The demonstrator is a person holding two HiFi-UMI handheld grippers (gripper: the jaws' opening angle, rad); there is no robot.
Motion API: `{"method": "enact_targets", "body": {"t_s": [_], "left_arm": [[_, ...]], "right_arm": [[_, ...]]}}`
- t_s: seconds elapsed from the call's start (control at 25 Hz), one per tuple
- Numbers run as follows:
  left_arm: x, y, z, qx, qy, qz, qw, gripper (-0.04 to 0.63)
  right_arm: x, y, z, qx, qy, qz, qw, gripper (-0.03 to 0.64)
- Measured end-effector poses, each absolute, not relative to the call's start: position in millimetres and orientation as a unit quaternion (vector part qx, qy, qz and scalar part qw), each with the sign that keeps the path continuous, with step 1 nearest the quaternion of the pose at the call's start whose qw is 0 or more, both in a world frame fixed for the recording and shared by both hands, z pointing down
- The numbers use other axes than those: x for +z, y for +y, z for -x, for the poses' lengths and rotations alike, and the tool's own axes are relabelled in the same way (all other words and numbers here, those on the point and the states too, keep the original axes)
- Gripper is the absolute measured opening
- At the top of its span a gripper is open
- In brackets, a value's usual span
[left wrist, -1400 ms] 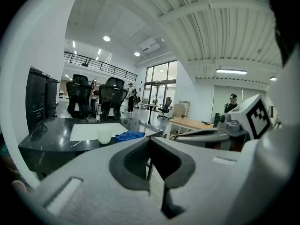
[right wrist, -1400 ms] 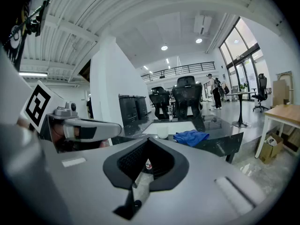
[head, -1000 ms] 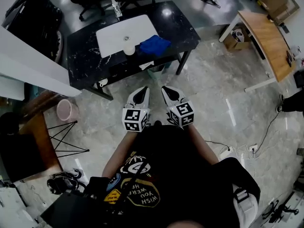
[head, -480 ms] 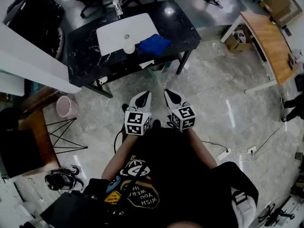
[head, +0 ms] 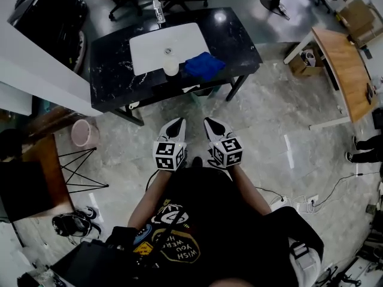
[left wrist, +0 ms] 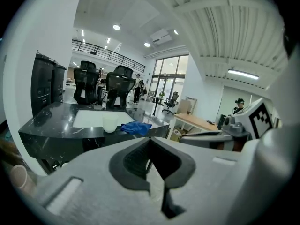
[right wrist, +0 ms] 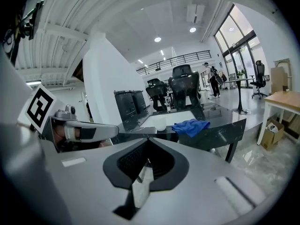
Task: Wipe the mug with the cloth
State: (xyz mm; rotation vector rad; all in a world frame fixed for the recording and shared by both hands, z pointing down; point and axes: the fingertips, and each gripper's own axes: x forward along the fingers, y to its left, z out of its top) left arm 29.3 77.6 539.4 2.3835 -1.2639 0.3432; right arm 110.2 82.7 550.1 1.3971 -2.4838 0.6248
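Nothing wiped yet: the mug (head: 171,68) and blue cloth (head: 204,64) sit side by side on the table (head: 114,70). The left tool (head: 175,122) and right tool (head: 210,122), both closed and empty, hang well short of it.

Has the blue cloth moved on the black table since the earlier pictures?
No. The blue cloth still lies beside the mug, at the white basin's front right corner.

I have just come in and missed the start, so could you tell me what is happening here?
A person stands back from the black table, holding the left tongs and right tongs shut and empty in front of the body. The white mug and the blue cloth sit side by side on the table, untouched. Wiping has not begun.
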Motion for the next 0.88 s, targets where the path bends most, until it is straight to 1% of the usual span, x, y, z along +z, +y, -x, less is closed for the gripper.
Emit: {"method": "enact_targets", "body": {"t_s": [0.16,0.4,0.68,0.88], "left_arm": [[533.9,48.0,-22.3,0.135,-0.43,-0.873,0.184,0.003],[542.5,-26.4,14.0,0.108,-0.441,-0.865,0.215,0.003],[557.8,-77.7,20.5,0.115,-0.409,-0.88,0.214,0.003],[567.7,-105.9,20.0,0.122,-0.395,-0.888,0.201,0.003]], "right_arm": [[557.4,51.4,-94.4,0.221,-0.847,-0.467,0.124,0.002],[555.6,-3.4,-61.0,0.204,-0.859,-0.448,0.144,0.002],[580.7,-67.5,-62.5,0.192,-0.845,-0.467,0.176,0.002],[598.1,-108.5,-76.2,0.163,-0.838,-0.472,0.219,0.008]]}}
